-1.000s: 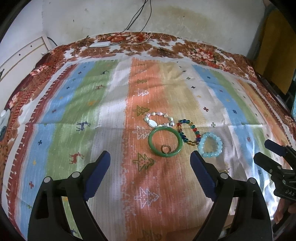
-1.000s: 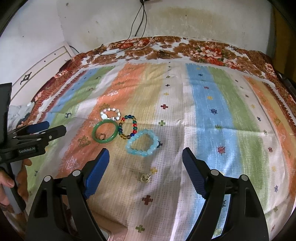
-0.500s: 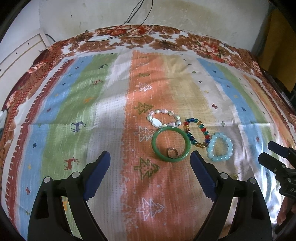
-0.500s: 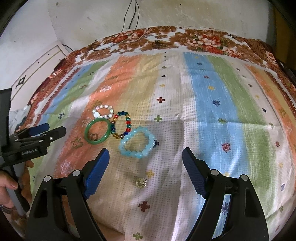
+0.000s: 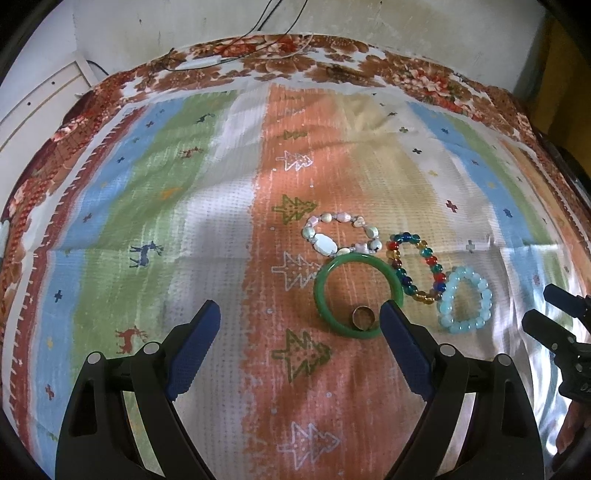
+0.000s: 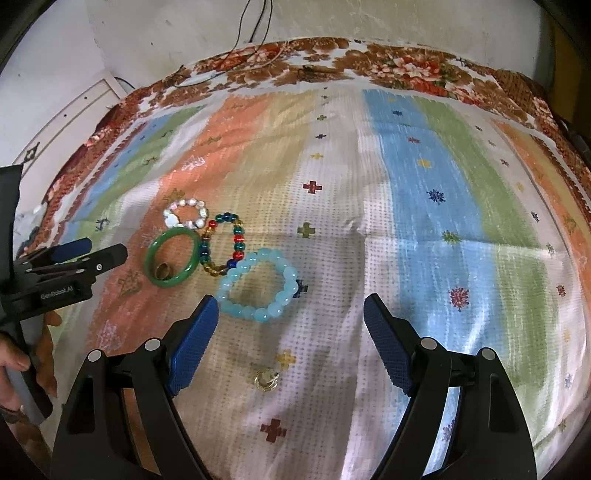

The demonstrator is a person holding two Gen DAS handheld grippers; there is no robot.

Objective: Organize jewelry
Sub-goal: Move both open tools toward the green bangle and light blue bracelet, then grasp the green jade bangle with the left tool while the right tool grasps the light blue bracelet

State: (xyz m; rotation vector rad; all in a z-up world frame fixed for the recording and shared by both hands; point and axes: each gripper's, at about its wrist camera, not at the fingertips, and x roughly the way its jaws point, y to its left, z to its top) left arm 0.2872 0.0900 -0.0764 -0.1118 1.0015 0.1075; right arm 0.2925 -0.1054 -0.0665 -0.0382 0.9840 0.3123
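A green bangle [image 5: 357, 295] lies on the striped cloth with a metal ring [image 5: 362, 316] inside its near edge. Beside it lie a pale stone bracelet [image 5: 341, 236], a multicoloured bead bracelet [image 5: 415, 267] and a light blue bead bracelet [image 5: 465, 301]. My left gripper [image 5: 300, 325] is open and empty, its right finger just short of the bangle. My right gripper [image 6: 290, 317] is open and empty, just short of the light blue bracelet [image 6: 257, 284]. A small silver ring [image 6: 266, 378] lies between its fingers. The bangle [image 6: 171, 261] sits left.
The striped cloth [image 5: 184, 221] covers a bed with a floral border [image 5: 332, 59] at the far side. A wall with cables [image 6: 255, 22] stands behind. The left gripper shows at the left of the right wrist view [image 6: 88, 258].
Both grippers have moved forward toward the jewelry, which now sits closer and lower in each view. Nothing was grasped or shifted.
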